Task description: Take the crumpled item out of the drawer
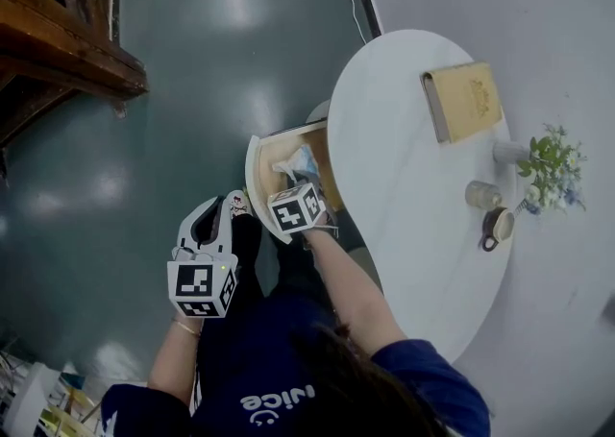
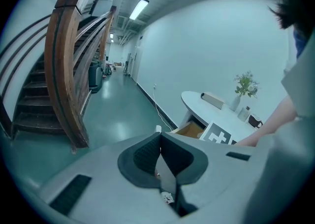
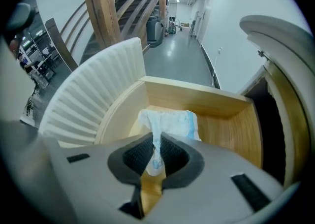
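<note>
The wooden drawer [image 3: 236, 119] stands pulled out from under the white oval table [image 1: 404, 195], its ribbed white front [image 3: 93, 100] toward the floor. A crumpled white and pale blue cloth [image 3: 172, 122] hangs over the drawer's inside, with my right gripper [image 3: 156, 146] shut on its upper fold. In the head view the cloth [image 1: 298, 164] shows just beyond the right gripper's marker cube [image 1: 295, 207], above the open drawer [image 1: 274, 147]. My left gripper [image 2: 160, 156] is shut on nothing and hangs over the floor left of the drawer; its marker cube [image 1: 202, 286] shows below the drawer.
On the table lie a tan book [image 1: 463, 101], a small vase of flowers [image 1: 548, 161], a jar [image 1: 482, 195] and a cup [image 1: 500, 226]. A wooden staircase [image 1: 58, 32] stands at the upper left across the glossy green floor [image 1: 192, 89].
</note>
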